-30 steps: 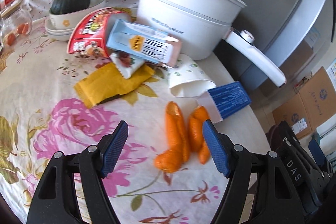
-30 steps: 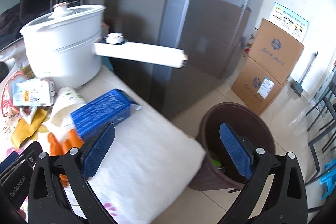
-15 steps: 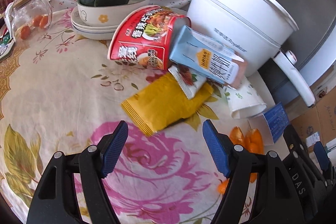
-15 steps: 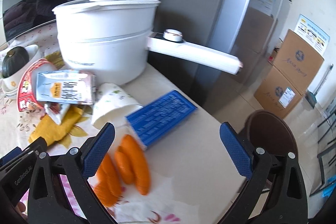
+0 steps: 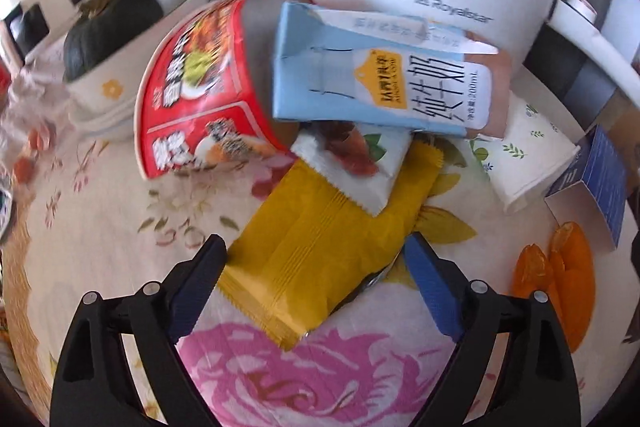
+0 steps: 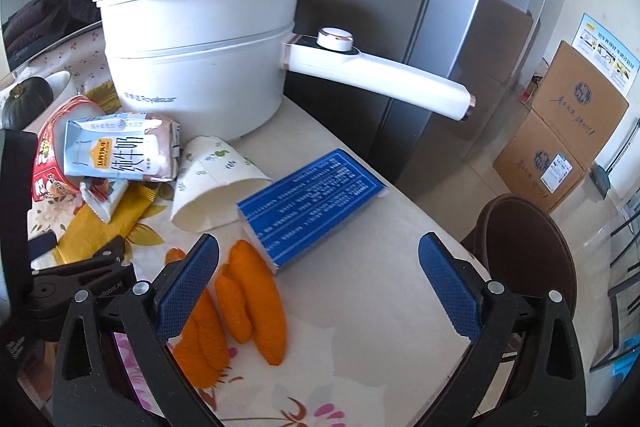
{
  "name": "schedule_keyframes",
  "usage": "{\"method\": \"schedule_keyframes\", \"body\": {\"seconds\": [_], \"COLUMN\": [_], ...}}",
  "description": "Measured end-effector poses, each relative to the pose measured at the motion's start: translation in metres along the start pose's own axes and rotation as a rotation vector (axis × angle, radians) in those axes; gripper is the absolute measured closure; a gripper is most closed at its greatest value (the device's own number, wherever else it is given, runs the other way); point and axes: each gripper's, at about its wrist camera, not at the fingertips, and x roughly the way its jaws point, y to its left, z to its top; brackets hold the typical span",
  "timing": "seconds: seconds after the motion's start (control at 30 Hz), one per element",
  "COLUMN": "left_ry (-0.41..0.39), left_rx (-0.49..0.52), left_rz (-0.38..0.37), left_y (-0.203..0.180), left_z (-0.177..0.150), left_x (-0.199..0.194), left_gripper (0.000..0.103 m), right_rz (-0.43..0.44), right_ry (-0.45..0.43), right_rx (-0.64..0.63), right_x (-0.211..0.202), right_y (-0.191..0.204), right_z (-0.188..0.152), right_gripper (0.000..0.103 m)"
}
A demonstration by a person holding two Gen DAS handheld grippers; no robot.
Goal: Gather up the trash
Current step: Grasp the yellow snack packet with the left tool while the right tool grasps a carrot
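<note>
Mostly undone: beside the white pot (image 6: 200, 55) still lie the noodle cup (image 5: 192, 91), milk carton (image 5: 380, 83), blue box (image 6: 312, 207), paper cup (image 6: 212, 183), yellow wrapper (image 5: 320, 255) and orange peels (image 6: 248, 303). Since a second ago, the left gripper (image 5: 316, 291) swung from peels to wrapper, jaws opening astride it; the right gripper (image 6: 320, 287) gapes empty.

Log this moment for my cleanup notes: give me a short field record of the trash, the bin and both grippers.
surface: floral tablecloth
trash pile: yellow wrapper, white sachet, milk carton, red noodle cup, paper cup, blue box, orange peels
bin: brown bin, on floor beside table
left gripper: jaws opening, straddling yellow wrapper
right gripper: open, empty
</note>
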Motion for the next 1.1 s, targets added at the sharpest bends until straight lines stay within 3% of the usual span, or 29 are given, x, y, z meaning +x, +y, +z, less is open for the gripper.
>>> {"method": "schedule_keyframes", "body": {"seconds": [0.03,0.1,0.13,0.2,0.3,0.4,0.57,0.63,0.7,0.73,0.9,0.93,0.97,1.0,1.1], "left_ry": [-0.012,-0.034,-0.042,-0.044,-0.029,-0.002,0.048,0.044,0.019,0.0,-0.086,-0.099,-0.107,-0.112,-0.115], "left_rx": [0.012,0.043,0.068,0.086,0.076,0.049,-0.081,-0.137,-0.178,-0.195,-0.256,-0.267,-0.273,-0.276,-0.284], "left_rz": [-0.006,-0.043,-0.04,-0.049,-0.102,-0.137,-0.211,-0.225,-0.228,-0.233,-0.266,-0.274,-0.278,-0.282,-0.304], "left_y": [-0.002,-0.007,-0.01,-0.014,-0.01,0.004,0.035,0.047,0.058,0.06,0.073,0.075,0.076,0.076,0.077], "left_z": [0.001,0.001,0.001,-0.001,-0.004,-0.015,-0.032,-0.041,-0.049,-0.055,-0.065,-0.067,-0.067,-0.066,-0.07], "left_x": [0.0,-0.003,-0.005,-0.007,-0.011,-0.017,-0.031,-0.044,-0.061,-0.073,-0.111,-0.115,-0.119,-0.12,-0.121], "left_gripper": [0.021,0.045,0.049,0.067,0.086,0.098,0.1,0.1,0.1,0.1,0.1,0.1,0.1,0.1,0.099], "right_rz": [0.003,0.012,0.02,0.037,0.075,0.109,0.193,0.212,0.226,0.23,0.172,0.165,0.16,0.155,0.124], "right_ry": [0.005,0.018,0.03,0.058,0.086,0.096,0.123,0.145,0.182,0.198,0.165,0.167,0.175,0.185,0.184], "right_rx": [0.003,0.013,0.024,0.039,0.057,0.036,-0.062,-0.124,-0.176,-0.187,-0.249,-0.258,-0.266,-0.277,-0.318], "right_x": [0.001,0.002,0.004,0.007,0.01,0.007,0.001,0.001,0.0,0.002,-0.006,-0.005,-0.002,0.001,0.006], "right_y": [-0.005,-0.01,-0.015,-0.021,-0.027,-0.024,0.007,0.025,0.04,0.044,0.069,0.073,0.076,0.081,0.092], "right_z": [0.0,0.0,0.0,-0.001,-0.004,-0.008,-0.019,-0.026,-0.032,-0.033,-0.043,-0.045,-0.047,-0.05,-0.056], "right_gripper": [0.007,0.007,0.007,0.007,0.007,0.007,0.009,0.019,0.046,0.05,0.051,0.054,0.065,0.07,0.067]}}
